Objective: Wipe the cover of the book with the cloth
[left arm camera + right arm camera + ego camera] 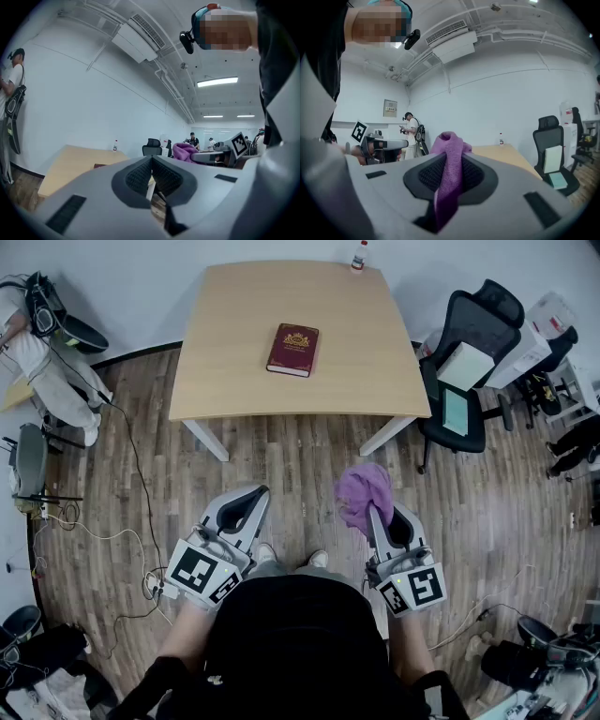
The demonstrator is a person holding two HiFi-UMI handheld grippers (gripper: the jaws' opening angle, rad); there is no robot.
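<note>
Both grippers sit low before the person, aimed at the wooden table (234,362). The left gripper (253,496) has its jaws meeting on nothing; the right gripper (382,518) pinches a purple cloth (363,491) bunched above its jaws. The dark red book (293,349) lies closed on the table, well apart.

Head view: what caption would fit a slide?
Right gripper clamps a purple cloth; the red book lies on the table ahead.
</note>
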